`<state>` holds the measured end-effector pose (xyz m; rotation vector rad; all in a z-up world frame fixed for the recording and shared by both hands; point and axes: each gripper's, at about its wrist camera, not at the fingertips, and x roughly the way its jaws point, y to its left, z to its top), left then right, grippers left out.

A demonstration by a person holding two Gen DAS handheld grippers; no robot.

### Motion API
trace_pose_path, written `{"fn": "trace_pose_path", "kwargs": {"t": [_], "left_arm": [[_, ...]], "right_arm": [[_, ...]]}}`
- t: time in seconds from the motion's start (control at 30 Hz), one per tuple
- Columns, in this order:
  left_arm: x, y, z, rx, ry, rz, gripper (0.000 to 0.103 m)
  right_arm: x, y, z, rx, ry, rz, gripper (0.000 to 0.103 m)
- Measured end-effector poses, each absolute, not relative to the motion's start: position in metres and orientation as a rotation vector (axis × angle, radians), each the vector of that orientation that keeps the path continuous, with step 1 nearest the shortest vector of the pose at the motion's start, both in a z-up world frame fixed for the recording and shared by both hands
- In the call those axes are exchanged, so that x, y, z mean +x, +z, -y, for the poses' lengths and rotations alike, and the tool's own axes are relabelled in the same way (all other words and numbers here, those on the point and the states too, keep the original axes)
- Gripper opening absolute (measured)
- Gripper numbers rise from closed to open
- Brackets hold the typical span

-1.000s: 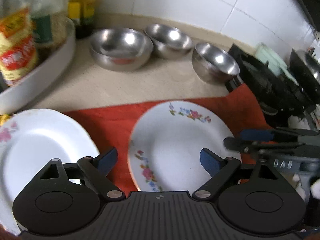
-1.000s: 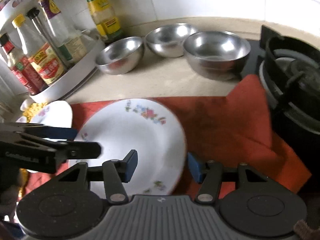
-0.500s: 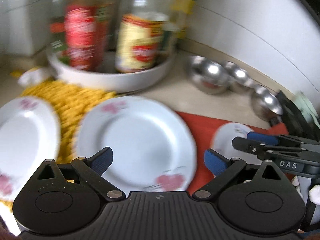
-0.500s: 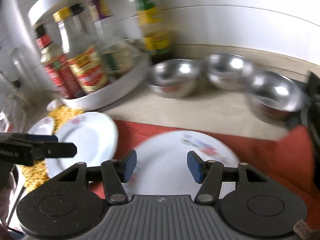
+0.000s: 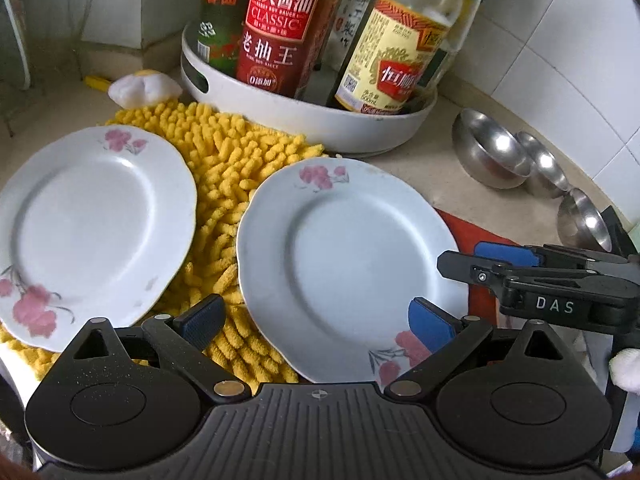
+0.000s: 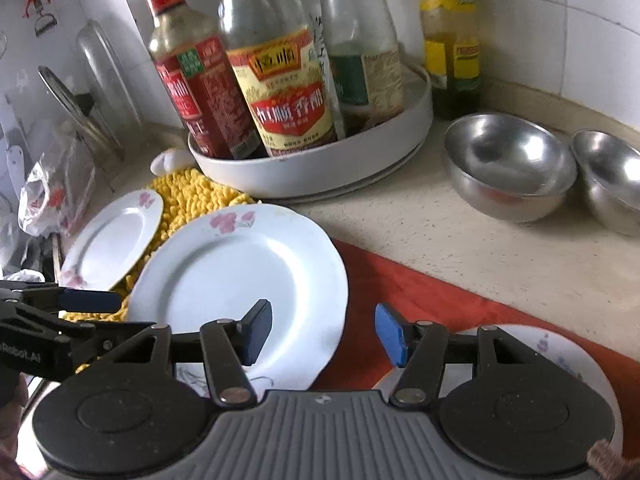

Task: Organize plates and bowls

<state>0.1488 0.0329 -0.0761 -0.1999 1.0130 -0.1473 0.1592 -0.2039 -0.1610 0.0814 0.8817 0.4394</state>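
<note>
White china sits under both tools. The left gripper (image 5: 316, 322) is spread wide with nothing clamped; its right pad hangs over the near rim of the middle plate (image 5: 344, 260), its left pad over the yellow mat (image 5: 224, 168). Left of that gripper lies a second plate (image 5: 88, 220), also on the mat. Ahead of it stands a white tray (image 5: 304, 120) of sauce bottles (image 5: 280, 28), and ahead to its right 3 steel bowls (image 5: 492, 152) line the wall.

The right gripper (image 6: 322, 334) is part-open and holds nothing; its left pad is over the middle plate's (image 6: 240, 272) right edge, its right pad over the red cloth (image 6: 404, 288). A third plate (image 6: 560, 356) peeks out under its right side. 2 of the bowls (image 6: 508, 164) rest ahead to its right.
</note>
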Motion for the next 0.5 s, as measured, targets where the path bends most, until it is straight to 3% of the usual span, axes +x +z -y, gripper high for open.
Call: {"fn": "trace_pose_path", "kwargs": {"t": [0.5], "left_arm": [[0.177, -0.091, -0.02, -0.178, -0.148, -1.024, 0.1]], "right_arm": [[0.177, -0.175, 0.201, 0.136, 0.548, -0.946, 0.048]]}}
